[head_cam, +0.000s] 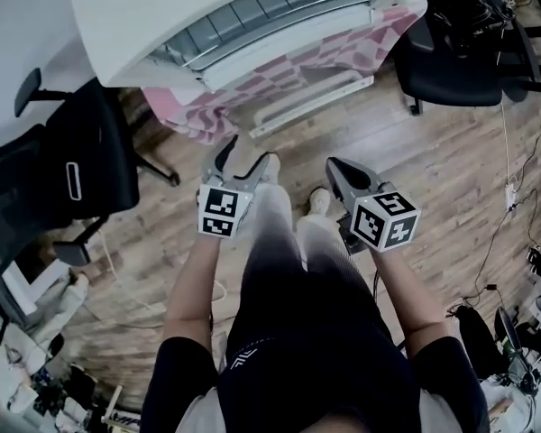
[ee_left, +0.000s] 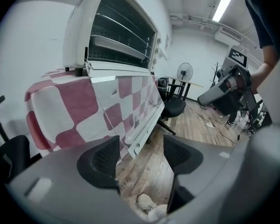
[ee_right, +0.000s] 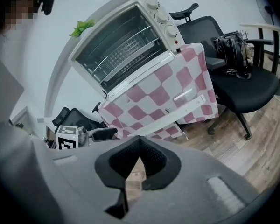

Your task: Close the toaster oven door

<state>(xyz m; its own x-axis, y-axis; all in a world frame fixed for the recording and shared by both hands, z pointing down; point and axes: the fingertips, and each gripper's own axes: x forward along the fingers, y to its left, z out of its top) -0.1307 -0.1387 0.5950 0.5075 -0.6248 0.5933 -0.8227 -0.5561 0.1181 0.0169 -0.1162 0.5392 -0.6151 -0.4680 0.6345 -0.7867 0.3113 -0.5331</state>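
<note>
Toaster oven (ee_right: 126, 45) stands at the far side of the scene on a counter (ee_left: 46, 101) under a pink-checked cloth (ee_right: 119, 115). Its glass door (ee_right: 172, 92) hangs fully down in front of the cloth with the handle (ee_left: 142, 132) at the lower edge, so closing likely requires a lift from beneath. Left hand-held gripper (ee_left: 141, 155) has its jaws apart and empty, aimed near the handle, probably to catch it. Right hand-held gripper (ee_right: 139, 160) has its jaws together on nothing, well short of the door.
</note>
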